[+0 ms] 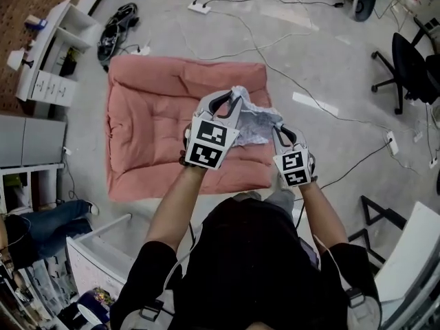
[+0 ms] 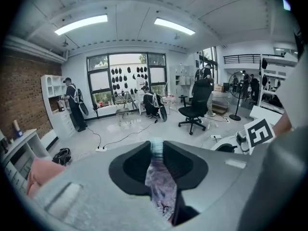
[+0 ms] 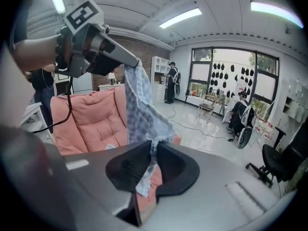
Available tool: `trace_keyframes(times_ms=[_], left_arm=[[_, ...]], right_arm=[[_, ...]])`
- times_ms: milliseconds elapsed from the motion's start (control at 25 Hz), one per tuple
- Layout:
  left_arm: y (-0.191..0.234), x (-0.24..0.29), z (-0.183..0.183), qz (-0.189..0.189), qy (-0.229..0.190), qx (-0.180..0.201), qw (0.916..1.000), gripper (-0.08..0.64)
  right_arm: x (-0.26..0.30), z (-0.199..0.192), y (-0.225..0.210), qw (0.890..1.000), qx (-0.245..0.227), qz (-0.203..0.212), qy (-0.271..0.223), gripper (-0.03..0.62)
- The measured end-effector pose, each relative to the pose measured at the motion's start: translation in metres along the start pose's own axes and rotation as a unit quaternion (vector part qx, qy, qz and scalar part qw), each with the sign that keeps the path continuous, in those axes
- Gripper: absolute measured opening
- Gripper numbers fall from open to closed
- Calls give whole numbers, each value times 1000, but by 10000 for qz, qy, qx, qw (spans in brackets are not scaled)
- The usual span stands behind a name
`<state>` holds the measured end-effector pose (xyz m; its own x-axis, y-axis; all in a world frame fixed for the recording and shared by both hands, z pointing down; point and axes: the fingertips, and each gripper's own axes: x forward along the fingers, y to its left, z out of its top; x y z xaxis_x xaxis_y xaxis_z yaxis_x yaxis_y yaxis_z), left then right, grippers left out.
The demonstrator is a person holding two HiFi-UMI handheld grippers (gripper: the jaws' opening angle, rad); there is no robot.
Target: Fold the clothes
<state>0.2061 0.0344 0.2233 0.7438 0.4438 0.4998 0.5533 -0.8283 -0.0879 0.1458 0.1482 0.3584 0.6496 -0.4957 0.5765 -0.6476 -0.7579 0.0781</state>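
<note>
My head camera looks steeply down onto the pink mat (image 1: 158, 129). Each gripper camera rides close behind its own jaws, facing out across the room. All 3 views share the mat; the right gripper view catches the left gripper (image 3: 133, 63).

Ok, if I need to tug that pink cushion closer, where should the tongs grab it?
Take the raised padded rim on the near edge of the cushion, coming in low from the person's side. The rim stands up as a thick roll that can be pinched; the quilted middle lies flat. The garment would probably have to be put down first.
</note>
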Motion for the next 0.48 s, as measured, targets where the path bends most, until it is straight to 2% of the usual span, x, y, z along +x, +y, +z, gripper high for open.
trace_keyframes(times_ms=[160,320,480], left_arm=[[-3,9,-10,-42,60,-5,10000,84],[-16,15,-16,-201,59,-2,9998,84],[-30,19,-11,-325,-25,28,9995,84]], right_arm=[[-21,-10,-18,9997,-122,-203,68,40],[-46,-16,-40,9979,-287,-584,78,38],[-68,-3,-67,9939,-399,-1019,-111,38]])
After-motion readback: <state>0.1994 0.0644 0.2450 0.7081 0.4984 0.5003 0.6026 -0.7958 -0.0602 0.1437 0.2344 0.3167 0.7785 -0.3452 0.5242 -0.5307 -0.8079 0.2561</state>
